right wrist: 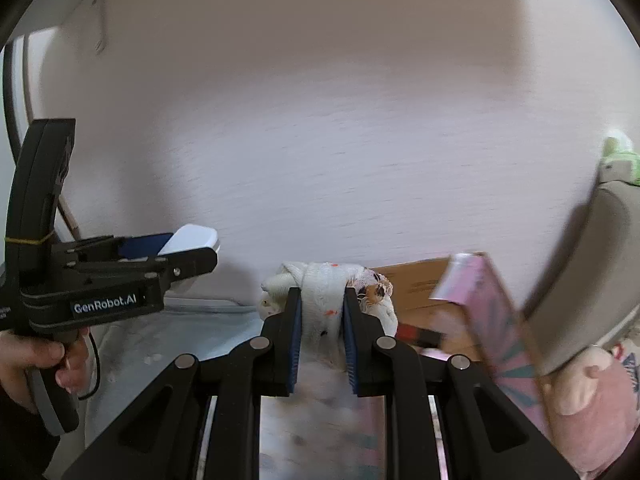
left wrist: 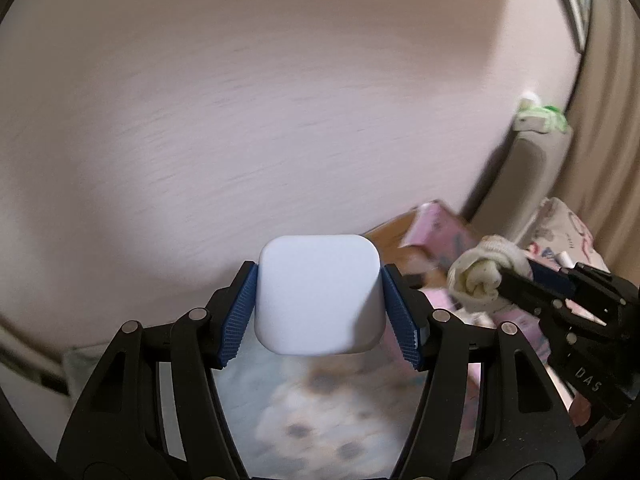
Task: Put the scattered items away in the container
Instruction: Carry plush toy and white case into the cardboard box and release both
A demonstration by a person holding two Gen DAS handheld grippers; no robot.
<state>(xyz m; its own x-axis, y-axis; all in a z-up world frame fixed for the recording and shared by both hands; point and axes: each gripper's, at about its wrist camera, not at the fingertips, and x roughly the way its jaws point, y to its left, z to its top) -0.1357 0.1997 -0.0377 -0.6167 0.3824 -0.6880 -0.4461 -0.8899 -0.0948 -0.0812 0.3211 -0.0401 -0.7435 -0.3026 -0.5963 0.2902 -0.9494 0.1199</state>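
Left wrist view: the left tongs (left wrist: 318,304) pinch a white case (left wrist: 318,294), one blue pad on each flat side, the case square between them. At 3 o'clock the right tongs (left wrist: 502,282) come in from the edge, pinching a sock bundle (left wrist: 482,276). Behind them, at about 2 o'clock from the case, sit a brown box (left wrist: 390,236) and a pink box (left wrist: 438,232); I judge the brown box to be the container, though the blur leaves that unsure. Below the tongs lies a patterned bed cover (left wrist: 316,412), blurred. To do this step well, hold the squeeze as it is: the case is smooth and rounded, so any slackening could let it slip forward. Carry it over the open box before spreading the tongs

Right wrist view: the right tongs (right wrist: 321,328) are pressed hard into the sock bundle (right wrist: 324,292), which bulges out on both sides. At 9 o'clock the left tongs (right wrist: 188,250) carry the case (right wrist: 190,240), with a hand (right wrist: 36,360) on the grip. The brown box (right wrist: 416,280) stands just behind the bundle at 2 o'clock, with the pink box (right wrist: 480,304) leaning at 3 o'clock. The soft bundle will drop tamely, so release it low over the box, one hand at a time, keeping the two tongs apart
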